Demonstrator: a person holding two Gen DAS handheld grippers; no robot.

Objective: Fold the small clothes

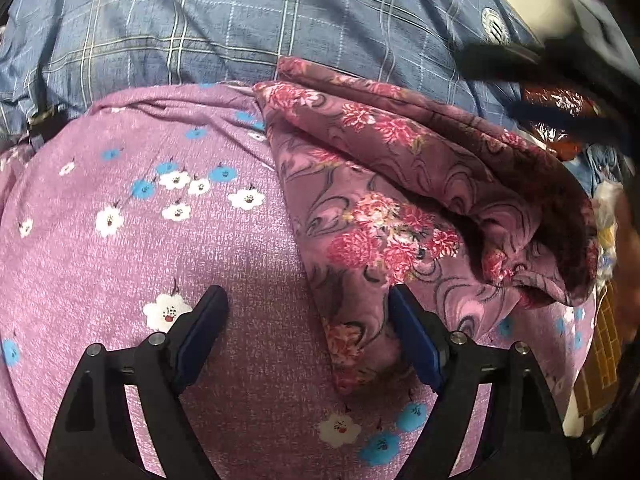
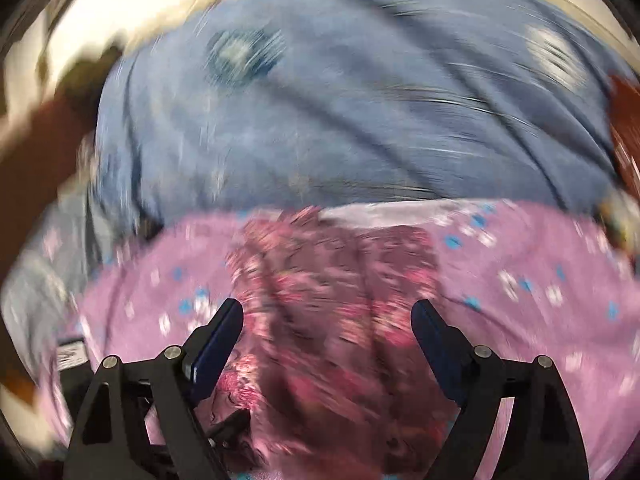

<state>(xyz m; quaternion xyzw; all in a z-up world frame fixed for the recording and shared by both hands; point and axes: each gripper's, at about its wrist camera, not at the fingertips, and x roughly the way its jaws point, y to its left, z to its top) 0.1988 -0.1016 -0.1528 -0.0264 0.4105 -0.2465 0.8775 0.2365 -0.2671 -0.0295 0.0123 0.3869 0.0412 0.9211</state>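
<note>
Both claws are held wide open and empty. The left gripper (image 1: 308, 296) is positioned over the lilac cloth (image 1: 120, 260); the rose-patterned garment (image 1: 400, 200) lies folded on it, beneath the right gripper (image 2: 326, 312).

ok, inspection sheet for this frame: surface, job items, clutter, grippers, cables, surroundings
Surface: blue plaid sheet, creased.
Job's things: lilac cloth with white and blue flowers spread flat; maroon floral cloth lying on it, loosely folded, edges uneven.
Clutter: heap of mixed fabrics at the right edge of the left view.
Grippers: left gripper open, over where the two cloths meet; right gripper open, over the maroon cloth; neither holds anything.
Cables: nothing seen.
Surroundings: pale wall beyond the sheet; right view motion-blurred.
</note>
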